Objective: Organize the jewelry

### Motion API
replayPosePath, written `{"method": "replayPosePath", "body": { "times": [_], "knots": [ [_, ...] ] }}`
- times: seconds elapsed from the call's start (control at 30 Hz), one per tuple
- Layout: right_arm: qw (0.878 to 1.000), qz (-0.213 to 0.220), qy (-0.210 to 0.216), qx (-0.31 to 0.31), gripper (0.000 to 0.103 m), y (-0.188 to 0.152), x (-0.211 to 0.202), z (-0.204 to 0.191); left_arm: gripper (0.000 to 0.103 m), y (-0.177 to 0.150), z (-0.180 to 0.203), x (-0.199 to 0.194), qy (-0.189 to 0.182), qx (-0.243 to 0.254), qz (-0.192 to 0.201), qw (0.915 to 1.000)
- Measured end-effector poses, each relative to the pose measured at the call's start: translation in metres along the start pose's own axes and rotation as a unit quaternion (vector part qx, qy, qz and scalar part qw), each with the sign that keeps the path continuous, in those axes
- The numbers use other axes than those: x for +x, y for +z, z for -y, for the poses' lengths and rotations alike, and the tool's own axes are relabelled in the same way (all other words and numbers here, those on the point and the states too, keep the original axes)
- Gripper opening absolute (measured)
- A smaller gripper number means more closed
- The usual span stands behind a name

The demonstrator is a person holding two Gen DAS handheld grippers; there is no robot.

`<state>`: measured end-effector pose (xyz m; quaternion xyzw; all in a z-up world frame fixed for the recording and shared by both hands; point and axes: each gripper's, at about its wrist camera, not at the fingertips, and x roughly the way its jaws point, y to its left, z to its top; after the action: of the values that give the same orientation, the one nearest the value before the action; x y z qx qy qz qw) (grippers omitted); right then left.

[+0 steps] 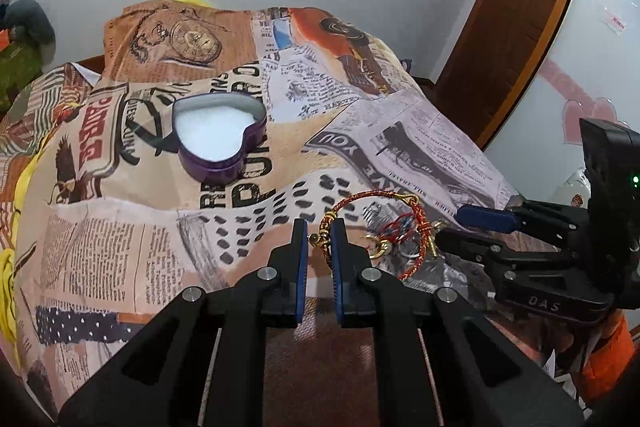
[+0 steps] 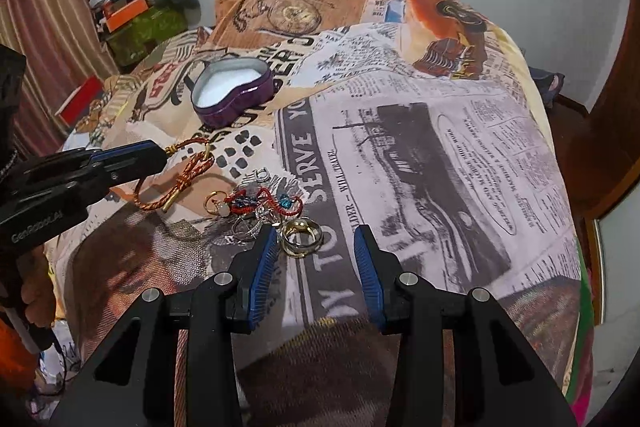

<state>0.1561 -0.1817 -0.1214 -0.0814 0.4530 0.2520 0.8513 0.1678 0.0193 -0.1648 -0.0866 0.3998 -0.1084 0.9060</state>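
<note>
Right wrist view: left hand-held gripper [image 2: 162, 157] clamped on red-gold cord bracelet [image 2: 188, 171], below heart-shaped purple tin [image 2: 232, 95]. Right hand-held gripper [image 2: 316, 241] apart, empty, beside gold rings [image 2: 302, 233]. Tin shows only white lining; rings, red charm string [image 2: 264, 203] remain on bedspread [image 2: 440, 147].

Both grippers, the left gripper [image 1: 319, 227] and the right gripper [image 2: 316, 237], are built of black plastic with blue ribbed pads [image 2: 366, 267]. Silver screws [image 2: 408, 279] are set at the joints. An orange sleeve [image 1: 608, 359] is worn.
</note>
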Motion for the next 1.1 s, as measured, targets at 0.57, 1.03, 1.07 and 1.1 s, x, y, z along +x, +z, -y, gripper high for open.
{"method": "replayPosePath", "body": {
  "times": [0.57,1.03,1.07,1.1],
  "knots": [
    [1.0,0.027,-0.011,-0.004,0.02,0.008,-0.015,-0.001,0.009,0.004,0.001,-0.02,0.01,0.003,0.027,0.9996],
    [0.996,0.091,-0.005,-0.012,0.02,0.043,-0.044,-0.021,0.009,0.028,-0.018,-0.055,0.052,0.002,0.085,0.995],
    [0.995,0.094,-0.004,-0.013,0.02,0.046,-0.045,-0.022,0.009,0.031,-0.021,-0.056,0.056,0.002,0.089,0.9945],
    [0.995,0.098,-0.004,-0.015,0.02,0.05,-0.045,-0.025,0.009,0.033,-0.022,-0.057,0.058,0.002,0.091,0.9942]
  ]
}}
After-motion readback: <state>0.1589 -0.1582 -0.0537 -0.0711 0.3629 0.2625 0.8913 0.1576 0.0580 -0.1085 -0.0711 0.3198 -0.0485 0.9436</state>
